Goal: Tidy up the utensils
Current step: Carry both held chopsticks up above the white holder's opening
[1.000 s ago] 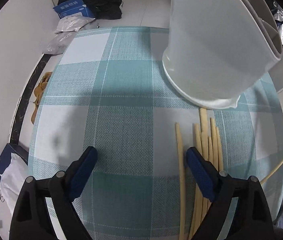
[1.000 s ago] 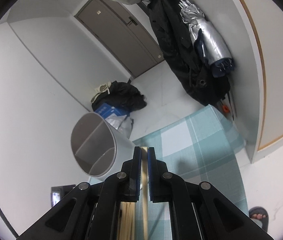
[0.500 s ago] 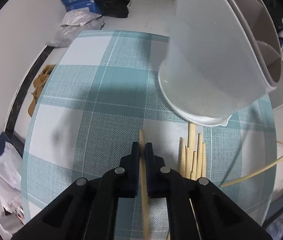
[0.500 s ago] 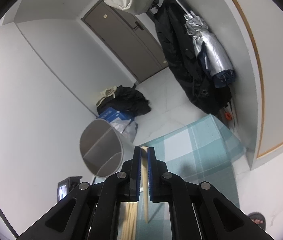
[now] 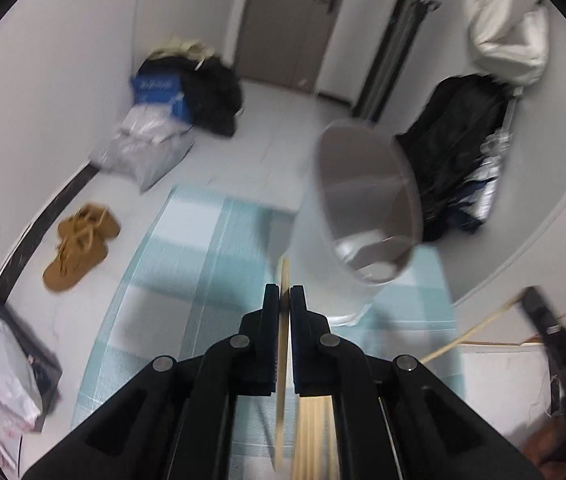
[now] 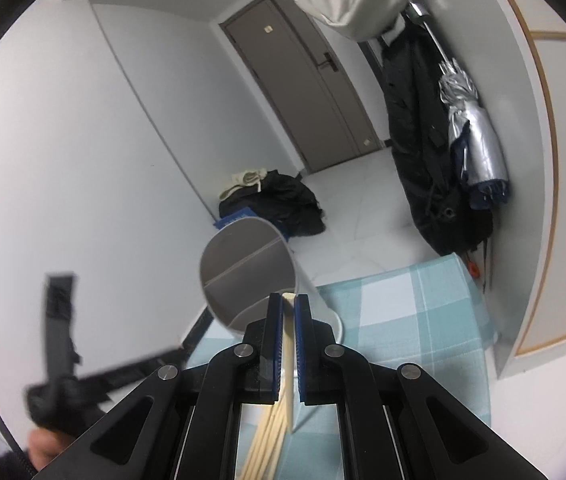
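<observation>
Left gripper (image 5: 281,300) went from wide open over the table to clamped on a single chopstick (image 5: 281,344), and it has lifted: the view that was filled with checked tablecloth (image 5: 187,248) now looks out over the floor, door and the white holder (image 5: 363,216). Frame is motion-blurred. Jaws are nearly together with only the stick between the blue pads; its tip pokes out just past them, and the rest hangs down behind. Right gripper (image 6: 289,308) is likewise pinched on its own chopstick (image 6: 288,344), tip just clear of the pads, with the holder's mouth (image 6: 247,276) directly ahead and its inner divider visible. Remaining chopsticks (image 6: 267,444) lie in a loose bundle on the cloth below the right gripper; they also show under the left gripper's frame. Holder sits tilted at the far end of the cloth, opening facing both cameras. My read: both picks are done, and next is feeding each stick into a compartment. Risk is the thin stick pivoting in the pads, and the two grippers crowding one opening. Several more sticks to go.
</observation>
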Available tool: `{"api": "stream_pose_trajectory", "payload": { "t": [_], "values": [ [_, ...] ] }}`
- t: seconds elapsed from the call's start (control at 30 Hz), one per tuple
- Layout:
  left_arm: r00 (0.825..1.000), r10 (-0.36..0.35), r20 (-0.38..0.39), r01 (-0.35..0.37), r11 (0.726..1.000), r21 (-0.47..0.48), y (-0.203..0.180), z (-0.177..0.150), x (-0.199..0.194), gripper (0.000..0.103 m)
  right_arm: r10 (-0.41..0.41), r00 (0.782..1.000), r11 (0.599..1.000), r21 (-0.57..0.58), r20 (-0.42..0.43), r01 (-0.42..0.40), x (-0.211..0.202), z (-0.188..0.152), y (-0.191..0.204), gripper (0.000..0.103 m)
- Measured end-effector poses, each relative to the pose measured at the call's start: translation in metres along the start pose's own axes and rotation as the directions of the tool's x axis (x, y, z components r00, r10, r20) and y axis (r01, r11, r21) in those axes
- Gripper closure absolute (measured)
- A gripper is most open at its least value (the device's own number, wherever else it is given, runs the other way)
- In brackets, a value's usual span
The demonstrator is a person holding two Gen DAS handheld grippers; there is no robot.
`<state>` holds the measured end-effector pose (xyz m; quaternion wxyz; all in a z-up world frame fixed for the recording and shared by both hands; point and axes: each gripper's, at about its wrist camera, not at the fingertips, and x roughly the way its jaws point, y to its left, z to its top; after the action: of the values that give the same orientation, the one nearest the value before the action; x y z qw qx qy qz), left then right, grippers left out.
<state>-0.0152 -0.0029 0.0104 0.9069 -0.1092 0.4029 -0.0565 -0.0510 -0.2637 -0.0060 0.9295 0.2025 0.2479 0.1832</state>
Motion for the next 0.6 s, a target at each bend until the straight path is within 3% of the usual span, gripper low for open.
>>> {"api": "stream_pose_trajectory", "payload": {
  "t": [0.3,0.6],
  "values": [
    [0.997,-0.066,0.048,0.062,0.995,0.079,-0.014,0.009,-0.03,0.102,-0.036,0.998,0.993,-0.115,0.046,0.041,-0.015,0.001,0.039,0.098],
    [0.991,-0.107,0.078,0.1,0.991,0.087,-0.025,0.034,-0.065,0.102,-0.026,0.997,0.982,-0.186,0.071,0.039,-0.027,0.045,0.074,0.098]
  ]
}}
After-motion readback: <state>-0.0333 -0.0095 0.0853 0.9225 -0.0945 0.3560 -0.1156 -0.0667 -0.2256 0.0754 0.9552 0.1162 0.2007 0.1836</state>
